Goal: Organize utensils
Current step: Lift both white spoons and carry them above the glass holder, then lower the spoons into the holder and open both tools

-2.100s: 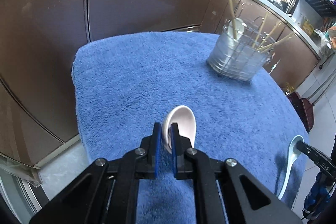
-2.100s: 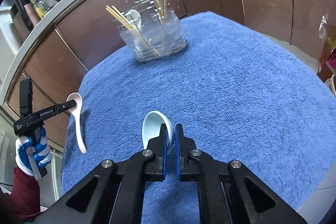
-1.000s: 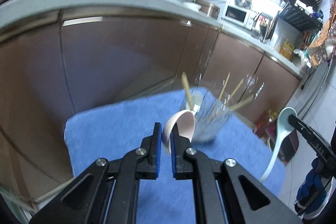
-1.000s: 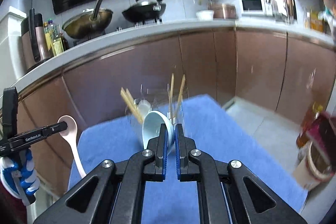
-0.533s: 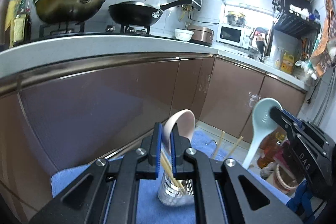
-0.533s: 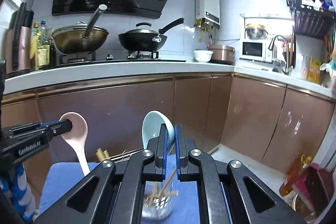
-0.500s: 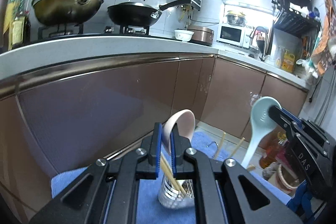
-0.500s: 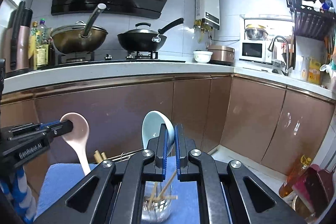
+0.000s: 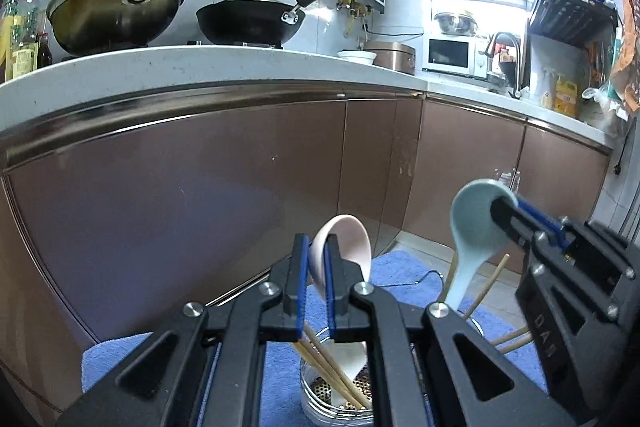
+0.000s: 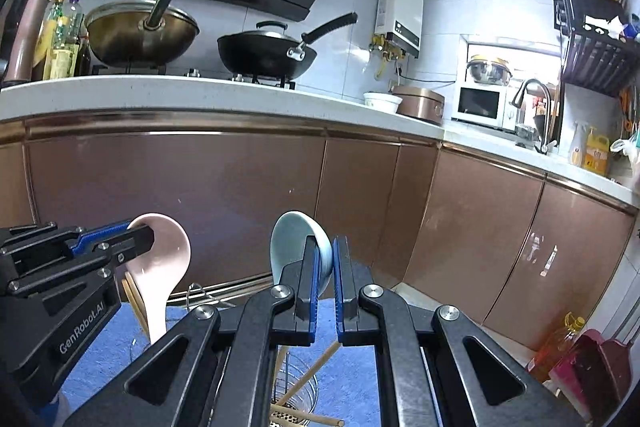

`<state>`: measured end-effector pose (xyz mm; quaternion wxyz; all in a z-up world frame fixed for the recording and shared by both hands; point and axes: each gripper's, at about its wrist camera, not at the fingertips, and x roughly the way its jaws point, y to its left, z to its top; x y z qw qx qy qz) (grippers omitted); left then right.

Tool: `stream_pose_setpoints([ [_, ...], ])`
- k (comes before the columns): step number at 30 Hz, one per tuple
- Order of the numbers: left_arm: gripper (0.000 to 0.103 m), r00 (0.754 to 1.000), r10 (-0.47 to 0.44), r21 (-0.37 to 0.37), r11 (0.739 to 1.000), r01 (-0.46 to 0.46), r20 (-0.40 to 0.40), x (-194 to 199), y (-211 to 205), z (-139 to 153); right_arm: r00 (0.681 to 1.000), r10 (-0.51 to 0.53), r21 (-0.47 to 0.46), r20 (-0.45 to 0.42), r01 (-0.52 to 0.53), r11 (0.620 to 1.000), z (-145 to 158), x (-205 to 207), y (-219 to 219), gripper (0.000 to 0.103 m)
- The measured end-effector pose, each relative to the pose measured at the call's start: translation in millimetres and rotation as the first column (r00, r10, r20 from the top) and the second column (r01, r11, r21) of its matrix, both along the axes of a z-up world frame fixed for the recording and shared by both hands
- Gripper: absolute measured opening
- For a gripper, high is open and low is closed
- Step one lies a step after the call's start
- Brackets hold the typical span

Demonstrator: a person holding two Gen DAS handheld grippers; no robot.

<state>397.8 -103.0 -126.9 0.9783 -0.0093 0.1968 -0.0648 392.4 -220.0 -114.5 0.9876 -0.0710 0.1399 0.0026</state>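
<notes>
Left gripper [image 9: 316,287]: jaws clamping the pink spoon [image 9: 344,247] by its bowl, above the utensil holder [image 9: 336,403] on the blue towel [image 9: 392,267].
Right gripper [image 10: 326,285]: jaws gripping the blue spoon [image 10: 296,239] likewise.
Axis: both spoons hanging near vertical, bowl up, handle down into the holder.
Risk: handles catching on the chopsticks [image 9: 328,367], tipping the holder; smooth bowls slipping from the jaws.

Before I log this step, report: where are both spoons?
Left gripper shut on pink spoon, handle down in the holder. Right gripper shut on blue spoon, above it. Chopsticks crowd the holder.
</notes>
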Motion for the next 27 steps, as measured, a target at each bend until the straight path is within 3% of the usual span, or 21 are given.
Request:
stream_pose_setpoints([
  [13, 0.007, 0.999, 0.004, -0.025, 1.0, -0.002, 0.053, -5.4, 8.1, 24.2, 1.0, 0.011, 0.014, -0.008, -0.011, 1.0, -3.5, 1.0, 1.3, 0.007],
  [27, 0.007, 0.995, 0.049, 0.0, 0.999, -0.049, 0.091, 2.6, -2.8, 13.4, 1.0, -0.002, 0.002, -0.001, 0.002, 1.0, -2.7, 4.4, -0.9, 0.007],
])
